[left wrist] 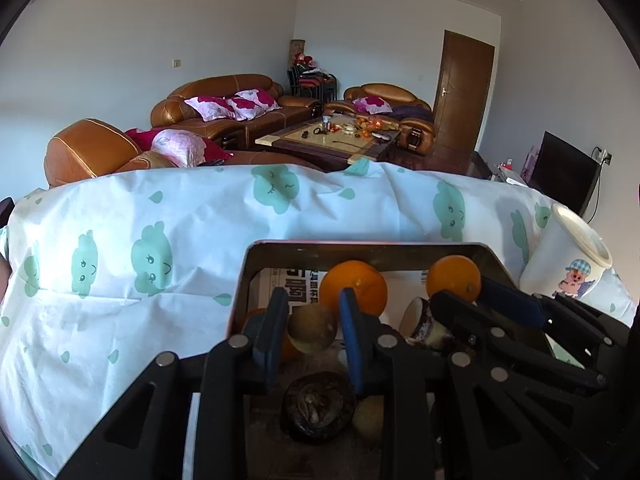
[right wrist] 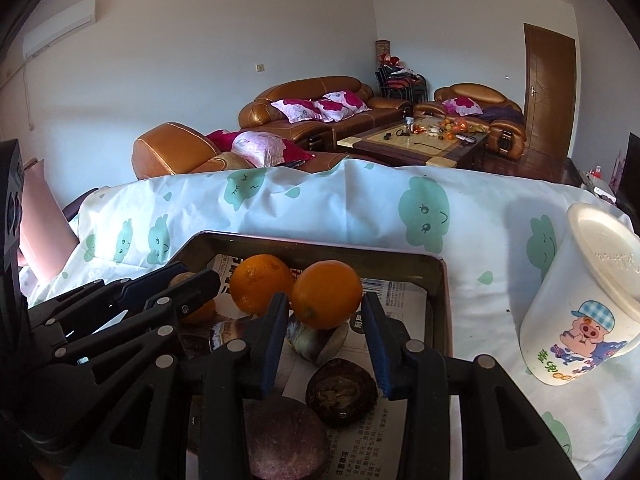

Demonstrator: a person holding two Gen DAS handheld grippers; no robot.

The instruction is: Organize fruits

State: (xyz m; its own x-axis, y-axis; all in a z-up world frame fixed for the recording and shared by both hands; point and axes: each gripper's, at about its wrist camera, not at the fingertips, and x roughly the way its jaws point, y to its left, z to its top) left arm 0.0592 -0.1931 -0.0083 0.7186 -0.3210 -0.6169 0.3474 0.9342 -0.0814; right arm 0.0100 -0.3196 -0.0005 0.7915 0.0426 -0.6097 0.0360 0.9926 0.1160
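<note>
A metal tray [left wrist: 364, 249] lined with newspaper holds the fruit; it also shows in the right wrist view [right wrist: 440, 292]. My left gripper [left wrist: 314, 320] has its blue pads on either side of a brownish round fruit [left wrist: 312, 328] and looks shut on it. Behind it are two oranges [left wrist: 354, 286] [left wrist: 453, 279]. A dark wrinkled fruit [left wrist: 318, 406] lies below. My right gripper [right wrist: 324, 340] is open over the tray, around a cut purple-white piece [right wrist: 316, 340], with an orange [right wrist: 326, 294] just ahead and dark fruits [right wrist: 342, 392] [right wrist: 284, 436] below.
A white cartoon-print cup [right wrist: 580, 304] lies tilted on the cloud-print tablecloth [right wrist: 320, 208] right of the tray; it also shows in the left wrist view [left wrist: 568, 256]. Sofas and a coffee table [left wrist: 332, 140] stand beyond the table's far edge.
</note>
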